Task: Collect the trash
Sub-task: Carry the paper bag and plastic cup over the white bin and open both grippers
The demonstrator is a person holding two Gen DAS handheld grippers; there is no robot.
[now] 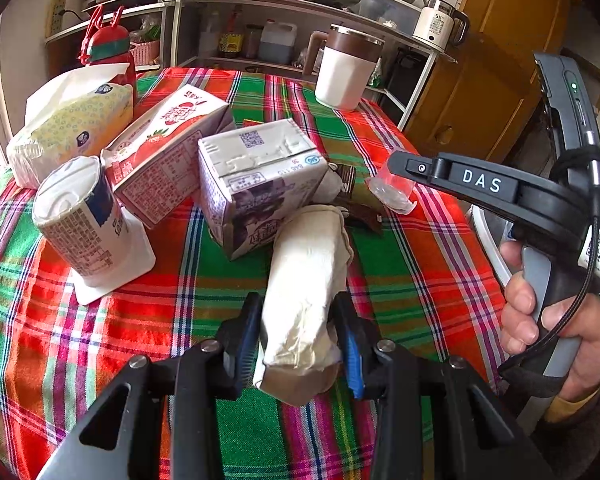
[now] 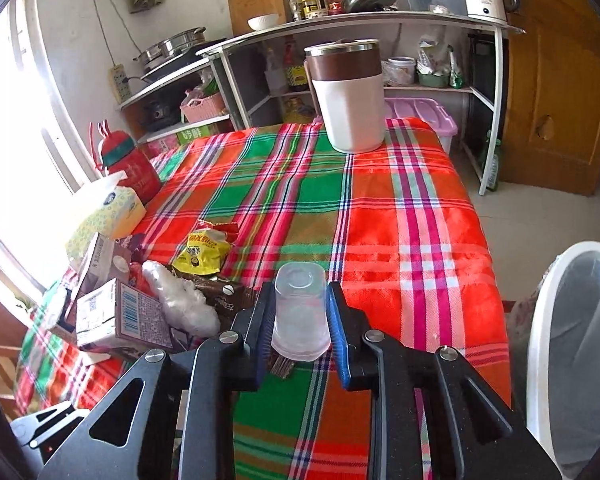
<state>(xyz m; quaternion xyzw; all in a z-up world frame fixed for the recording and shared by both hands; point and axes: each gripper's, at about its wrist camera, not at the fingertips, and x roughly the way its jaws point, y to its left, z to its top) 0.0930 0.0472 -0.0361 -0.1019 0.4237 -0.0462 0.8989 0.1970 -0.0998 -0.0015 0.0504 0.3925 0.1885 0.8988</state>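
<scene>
My left gripper (image 1: 300, 332) is shut on a crumpled cream paper wrapper (image 1: 306, 280) above the plaid tablecloth (image 1: 400, 264). Beyond it lie a purple-white milk carton (image 1: 256, 176), a strawberry milk carton (image 1: 168, 148) and a white yogurt cup (image 1: 84, 220). My right gripper (image 2: 300, 320) is shut on a clear plastic cup (image 2: 300, 312), upside down, low over the cloth. That cup also shows in the left wrist view (image 1: 392, 188), held by the right gripper (image 1: 404, 168). A yellow snack bag (image 2: 202, 250), a clear plastic bag (image 2: 184, 300) and a brown wrapper (image 2: 224, 296) lie left of it.
A white trash bin with a liner (image 2: 572, 344) stands at the table's right edge. A white-brown mug (image 2: 348, 96) stands at the far edge. A tissue pack (image 1: 68, 128) and a red bottle (image 1: 112, 48) are at the far left. Kitchen shelves (image 2: 340, 24) stand behind.
</scene>
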